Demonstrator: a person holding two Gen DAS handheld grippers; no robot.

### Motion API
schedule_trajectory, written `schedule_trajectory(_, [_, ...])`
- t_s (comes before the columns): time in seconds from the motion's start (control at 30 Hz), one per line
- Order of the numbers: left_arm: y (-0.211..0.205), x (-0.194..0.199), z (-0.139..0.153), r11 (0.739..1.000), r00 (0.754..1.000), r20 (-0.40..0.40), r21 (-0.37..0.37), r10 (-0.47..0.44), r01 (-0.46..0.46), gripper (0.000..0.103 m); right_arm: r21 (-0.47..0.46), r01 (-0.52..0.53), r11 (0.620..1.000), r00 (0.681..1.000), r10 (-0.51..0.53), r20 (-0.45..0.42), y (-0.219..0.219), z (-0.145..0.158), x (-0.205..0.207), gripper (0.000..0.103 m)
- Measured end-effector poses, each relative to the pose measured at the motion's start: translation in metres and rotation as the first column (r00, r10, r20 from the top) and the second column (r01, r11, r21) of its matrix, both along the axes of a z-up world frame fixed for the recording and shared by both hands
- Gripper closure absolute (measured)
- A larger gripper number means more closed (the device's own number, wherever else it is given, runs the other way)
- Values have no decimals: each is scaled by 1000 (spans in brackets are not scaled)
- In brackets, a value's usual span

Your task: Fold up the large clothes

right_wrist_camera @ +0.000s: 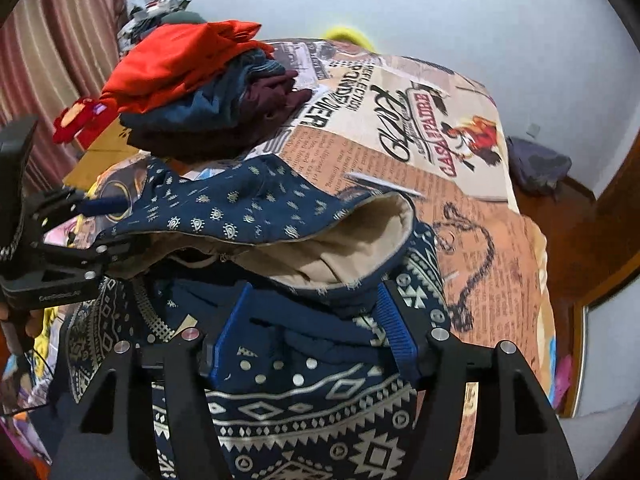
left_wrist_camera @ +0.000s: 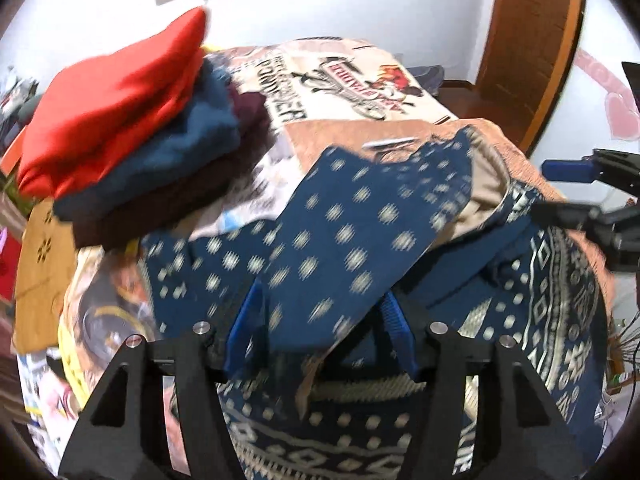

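Observation:
A navy garment with pale dots and geometric bands [left_wrist_camera: 340, 220] [right_wrist_camera: 240, 204] lies on the bed, and a folded-over flap shows its beige lining [right_wrist_camera: 348, 240]. My left gripper [left_wrist_camera: 322, 300] hangs over the flap with its blue pads standing wide apart. The cloth lies loose between them and is not pinched. My right gripper [right_wrist_camera: 316, 292] is open too, above the banded part of the garment. Each gripper shows at the edge of the other's view, the right gripper [left_wrist_camera: 568, 188] and the left gripper [right_wrist_camera: 104, 224].
A stack of folded clothes, red over blue over maroon [left_wrist_camera: 120, 120] [right_wrist_camera: 192, 92], sits at the far left of the newspaper-print bed cover [left_wrist_camera: 340, 68] [right_wrist_camera: 480, 220]. A wooden door [left_wrist_camera: 532, 40] stands at the right, a striped curtain [right_wrist_camera: 60, 40] hangs at the left, and a dark bundle [right_wrist_camera: 536, 168] lies on the floor.

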State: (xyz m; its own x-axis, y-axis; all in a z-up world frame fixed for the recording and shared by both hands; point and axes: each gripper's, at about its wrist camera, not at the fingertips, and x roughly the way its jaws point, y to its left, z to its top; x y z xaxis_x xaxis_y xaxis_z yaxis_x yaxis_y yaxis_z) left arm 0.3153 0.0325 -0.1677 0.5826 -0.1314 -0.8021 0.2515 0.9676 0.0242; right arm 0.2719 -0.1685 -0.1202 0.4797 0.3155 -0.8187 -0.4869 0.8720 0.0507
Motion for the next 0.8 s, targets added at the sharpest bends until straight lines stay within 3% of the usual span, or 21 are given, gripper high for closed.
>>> schedule_trajectory(0.27, [-30,41,-7,996,997,-19,-47,-71,70,46,2,-90,996,995,90,-33,23,-5,15,42])
schedule_trajectory(0.4, [-20,57,3,982,996,-23,-172,-86,81,81,-38,-96,995,995,96,0,32,-5,27,42])
schedule_trajectory(0.5, [-11,64,13,963,995,-18,-254,-103,95,91,-45,-95,994,995,95,7,37,-6,42,42])
schedule_trajectory(0.7, [-6,52,31,948,987,52,-274,-153,161,92,-61,-70,996,997,71,18,44,-8,74,42])
schedule_trajectory(0.8, [-4,40,37,943,983,74,-278,-167,181,92,3,-61,998,998,61,-8,42,-10,85,42])
